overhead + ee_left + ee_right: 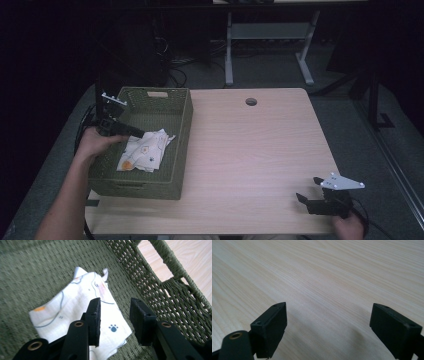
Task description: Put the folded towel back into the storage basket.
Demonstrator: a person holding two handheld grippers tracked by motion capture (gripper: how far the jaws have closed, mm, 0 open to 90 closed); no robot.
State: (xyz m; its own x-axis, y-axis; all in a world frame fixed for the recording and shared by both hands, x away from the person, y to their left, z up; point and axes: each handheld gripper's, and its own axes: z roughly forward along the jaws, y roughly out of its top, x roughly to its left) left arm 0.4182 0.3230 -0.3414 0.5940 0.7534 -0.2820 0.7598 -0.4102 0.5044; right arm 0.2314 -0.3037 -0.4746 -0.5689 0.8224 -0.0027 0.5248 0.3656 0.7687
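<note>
A white cloth (145, 150) printed with paw marks and orange patches lies folded on the floor of a green woven basket (183, 145) at the table's left. My left gripper (140, 133) reaches into the basket from its left side, just above the cloth's upper edge. In the left gripper view the cloth (75, 300) lies below my left gripper (115, 317), whose jaws stand apart with nothing between them. My right gripper (309, 189) rests low at the table's front right corner. Its jaws are wide apart over bare wood in the right gripper view, right gripper (328, 330).
The light wooden table (250, 150) has a round cable hole (251, 101) near its far edge. Behind the table stand white desk legs (229, 55) and cables on a grey floor. The basket wall (160, 282) has a handle opening.
</note>
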